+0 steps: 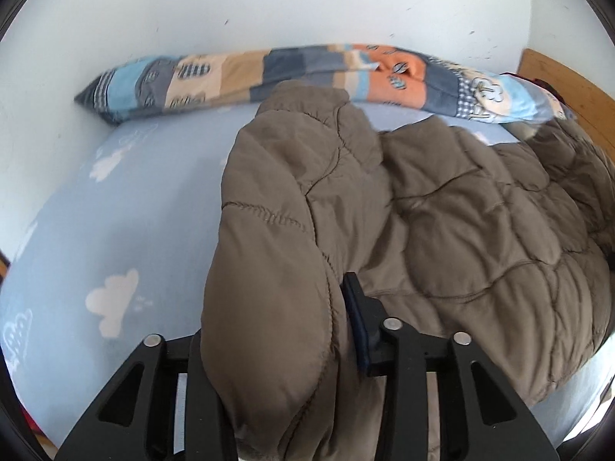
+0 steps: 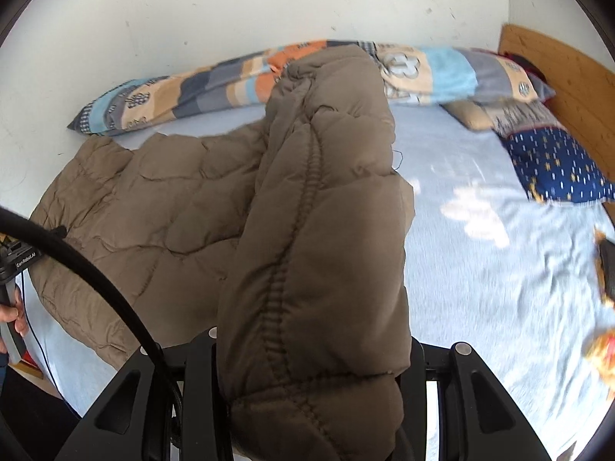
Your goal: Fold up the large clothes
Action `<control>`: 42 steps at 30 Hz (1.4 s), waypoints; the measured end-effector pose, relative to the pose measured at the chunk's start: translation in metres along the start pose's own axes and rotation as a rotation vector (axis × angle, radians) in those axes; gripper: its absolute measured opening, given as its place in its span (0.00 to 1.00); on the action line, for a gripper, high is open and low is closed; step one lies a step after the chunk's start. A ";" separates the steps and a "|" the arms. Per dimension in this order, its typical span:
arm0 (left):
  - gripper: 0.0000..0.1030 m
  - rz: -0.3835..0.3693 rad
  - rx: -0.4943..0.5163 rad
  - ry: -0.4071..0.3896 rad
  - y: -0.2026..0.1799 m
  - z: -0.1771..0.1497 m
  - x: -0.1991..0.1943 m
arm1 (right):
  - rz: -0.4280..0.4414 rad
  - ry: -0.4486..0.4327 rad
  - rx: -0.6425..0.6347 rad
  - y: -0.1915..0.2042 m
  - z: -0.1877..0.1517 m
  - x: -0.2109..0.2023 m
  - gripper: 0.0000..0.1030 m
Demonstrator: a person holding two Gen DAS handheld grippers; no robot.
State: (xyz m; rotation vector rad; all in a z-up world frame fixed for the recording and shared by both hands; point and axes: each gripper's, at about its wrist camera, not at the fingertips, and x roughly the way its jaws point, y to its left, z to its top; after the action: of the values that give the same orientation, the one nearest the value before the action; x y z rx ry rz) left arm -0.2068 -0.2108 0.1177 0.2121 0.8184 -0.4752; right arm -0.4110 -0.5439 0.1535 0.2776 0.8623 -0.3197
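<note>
The brown quilted jacket (image 1: 442,223) lies spread on the bed (image 1: 115,211), over a light blue sheet with white clouds. One padded part of it is lifted up on each side. The left gripper (image 1: 276,345) is clenched on one thick fold of the jacket, and the right gripper (image 2: 311,349) grasps another thick fold, which hangs over its fingers. Behind the jacket, a long patchwork pillow (image 1: 307,73) lies against the white wall (image 1: 307,4). A dark blue pillow (image 2: 553,165) lies to the right, near the wooden headboard (image 2: 569,88). At the left edge of the right view, a hand (image 2: 13,315) holds a black handle.
</note>
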 end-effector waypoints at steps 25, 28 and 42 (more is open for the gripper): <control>0.84 0.098 -0.071 0.035 0.017 -0.008 0.033 | -0.068 0.183 0.252 -0.046 -0.023 0.029 0.81; 0.84 0.145 -0.045 0.016 0.014 -0.006 0.023 | -0.114 0.138 0.227 -0.046 -0.019 0.010 0.81; 0.84 0.258 -0.077 -0.163 0.008 0.022 -0.027 | -0.063 -0.143 0.259 -0.030 0.020 -0.037 0.80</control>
State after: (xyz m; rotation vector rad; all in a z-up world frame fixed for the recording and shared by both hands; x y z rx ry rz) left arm -0.2045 -0.2026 0.1528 0.2021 0.6372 -0.2145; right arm -0.4309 -0.5726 0.1911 0.4631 0.6895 -0.5055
